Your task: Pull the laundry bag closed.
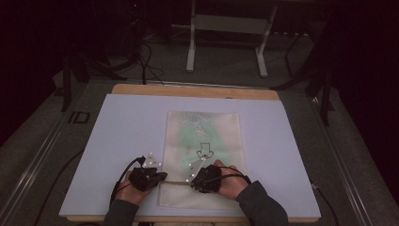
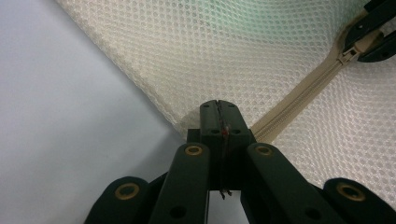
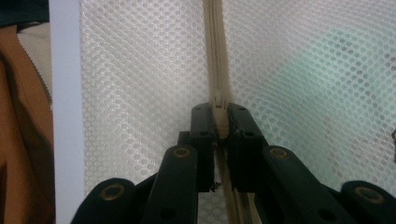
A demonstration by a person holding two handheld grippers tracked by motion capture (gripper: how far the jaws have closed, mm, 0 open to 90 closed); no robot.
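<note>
Lying flat on the pale worktop (image 1: pixel 122 127), the cream mesh bag (image 1: pixel 202 132) carries a small dark outline mark, no readable writing on it. Left gripper view: the left tongs (image 2: pixel 218 106) are pressed together on the bag's edge at the zipper's (image 2: pixel 303 88) end; that view also catches the slider (image 2: pixel 348 55) farther along. Right gripper view: the right tongs (image 3: pixel 221 114) are clamped on the slider, with green showing through the mesh.
</note>
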